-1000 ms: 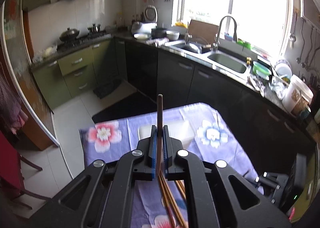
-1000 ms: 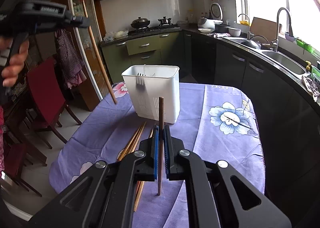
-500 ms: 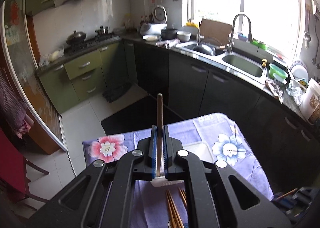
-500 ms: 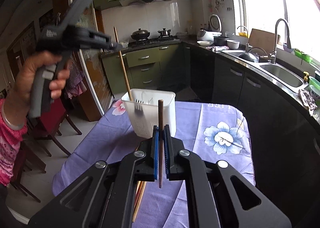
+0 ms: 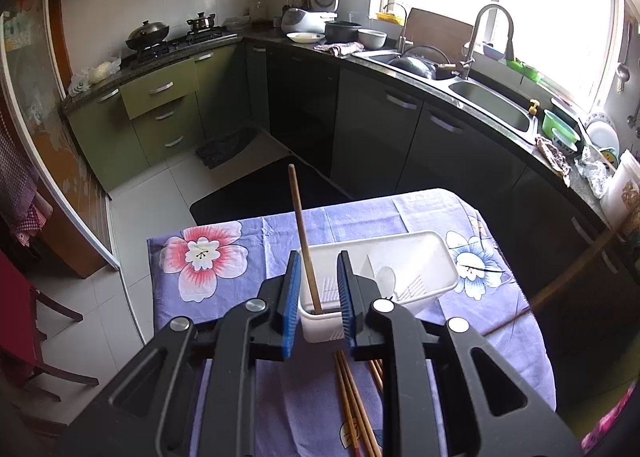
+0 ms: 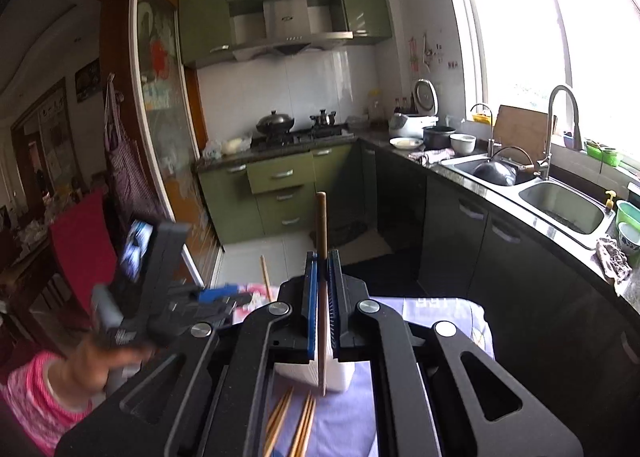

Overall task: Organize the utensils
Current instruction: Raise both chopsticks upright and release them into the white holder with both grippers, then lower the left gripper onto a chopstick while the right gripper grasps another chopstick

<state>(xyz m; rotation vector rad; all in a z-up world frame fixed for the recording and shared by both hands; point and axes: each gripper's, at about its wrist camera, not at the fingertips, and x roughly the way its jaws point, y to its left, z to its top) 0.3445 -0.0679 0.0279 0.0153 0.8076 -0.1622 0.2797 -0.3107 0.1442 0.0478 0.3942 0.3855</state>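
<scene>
A wooden chopstick (image 5: pixel 305 241) stands nearly upright with its lower end inside the near corner of the white utensil holder (image 5: pixel 436 257), its long axis running up and leaning slightly to the left at the top. It sits in the gap between the blue pads of the left gripper (image 5: pixel 318 293), whose jaws are opening; neither pad presses on it. The holder rests on a purple flowered tablecloth (image 5: pixel 248 253), and inside it a pale spoon-like utensil (image 5: pixel 386 277) lies against the wall. More chopsticks (image 5: pixel 354 409) lie flat on the cloth just below the holder, pointing toward the camera.

The right gripper (image 6: pixel 323 297) is clamped tight on a second chopstick (image 6: pixel 321 229), held upright with its darker top end rising above the pads and its lower end hanging in front of the holder (image 6: pixel 340 375). Loose chopsticks (image 6: pixel 298 425) lie on the cloth under it. In the right wrist view the left gripper (image 6: pixel 224 299) appears blurred at left, held by a hand (image 6: pixel 94 365) with a pink sleeve (image 6: pixel 36 405).

The range hood (image 6: pixel 286 25) carries a small logo, too small to read; printing on the tablecloth edge is also illegible
</scene>
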